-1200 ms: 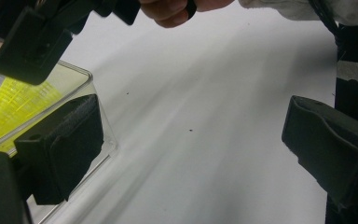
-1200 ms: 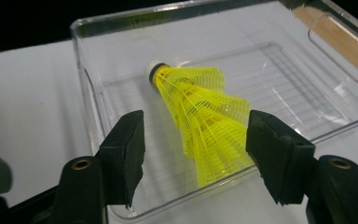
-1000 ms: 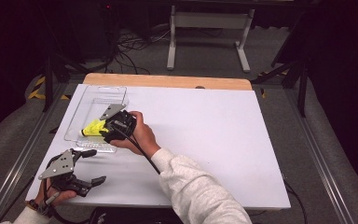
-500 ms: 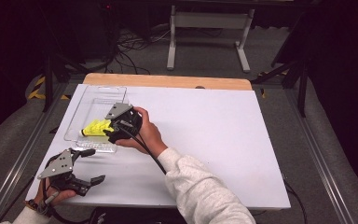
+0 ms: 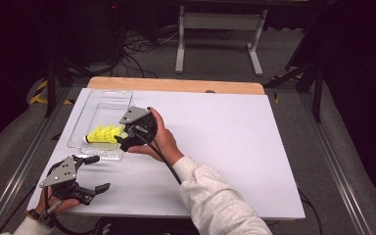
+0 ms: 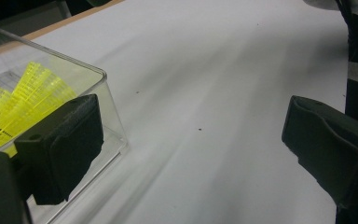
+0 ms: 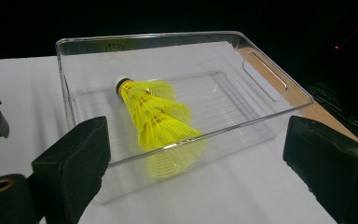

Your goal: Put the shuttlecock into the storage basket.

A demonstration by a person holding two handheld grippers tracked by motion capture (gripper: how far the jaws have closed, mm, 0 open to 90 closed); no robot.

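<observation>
Yellow mesh-skirted plastic shuttlecocks (image 7: 161,126), nested in a stack, lying on their side inside the clear plastic rectangular tray (image 7: 270,77) at the left part of the white desk (image 5: 235,142), white cork end pointing away from the right tool (image 5: 120,139). Right tool just outside the tray's near wall, jaws wide apart after just opening, nothing between them, shuttlecocks released. Left tool (image 5: 95,172) low at the desk's near-left corner, jaws spread wide too, gripping nothing, tray corner just beside one jaw.
</observation>
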